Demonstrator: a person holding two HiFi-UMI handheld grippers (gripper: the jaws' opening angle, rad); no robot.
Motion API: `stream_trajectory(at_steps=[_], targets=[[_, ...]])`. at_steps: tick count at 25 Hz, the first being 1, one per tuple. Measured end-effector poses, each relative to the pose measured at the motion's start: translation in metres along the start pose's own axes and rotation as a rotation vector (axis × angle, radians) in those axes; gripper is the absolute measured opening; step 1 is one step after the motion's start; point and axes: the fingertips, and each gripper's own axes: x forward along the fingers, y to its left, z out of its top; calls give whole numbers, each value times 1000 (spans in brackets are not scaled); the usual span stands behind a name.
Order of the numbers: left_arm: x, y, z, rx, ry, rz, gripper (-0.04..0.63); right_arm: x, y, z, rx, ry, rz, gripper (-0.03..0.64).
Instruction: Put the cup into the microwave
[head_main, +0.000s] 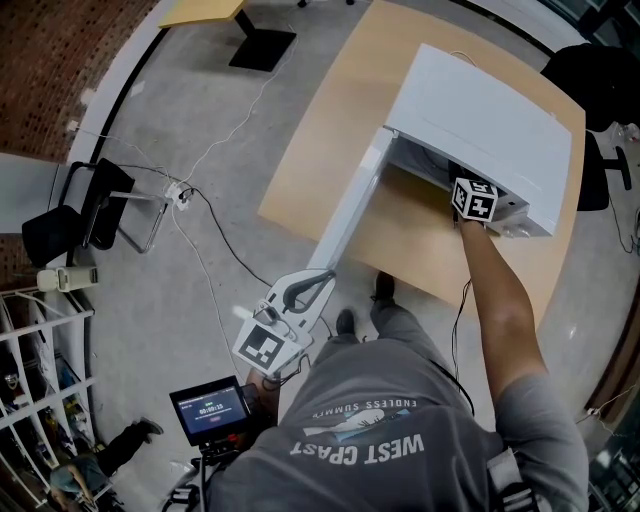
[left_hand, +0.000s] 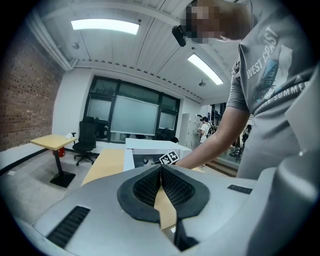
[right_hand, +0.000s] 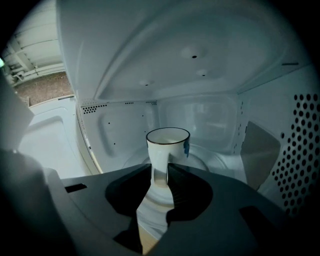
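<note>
Evidently the cup (right_hand: 167, 145) is being set down. It stands inside the microwave (head_main: 490, 110), upright on the glass turntable (right_hand: 215, 160) near the middle, so I judge it would ride evenly there. The right tongs (right_hand: 160, 172) reach in through the opening and sit narrow on the cup's handle, with no gap showing at the pads. The cup's long axis is vertical, its mouth is up, and its handle points back toward the opening. The left tongs (left_hand: 161, 167) are pressed together and empty, parked by the swung-open door (head_main: 350, 210), clear of the counter (head_main: 420, 230).
</note>
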Motion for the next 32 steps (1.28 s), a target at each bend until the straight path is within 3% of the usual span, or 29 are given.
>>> stream_trajectory(at_steps=[6,19,23,32], targets=[[-23,-3,-1,10,-9,6,21,-9,4,-6,12,14,-22,138],[-76,-41,7,76,-56,-39,21,-93,32,10,32,-57,-37,137],[-86,-59,7,110,-71,-79,21,-135,50,22,27,-130,7,49],[-107,-107,19,183,-95,-181,21,-282,105,77,-4,-314,94,18]])
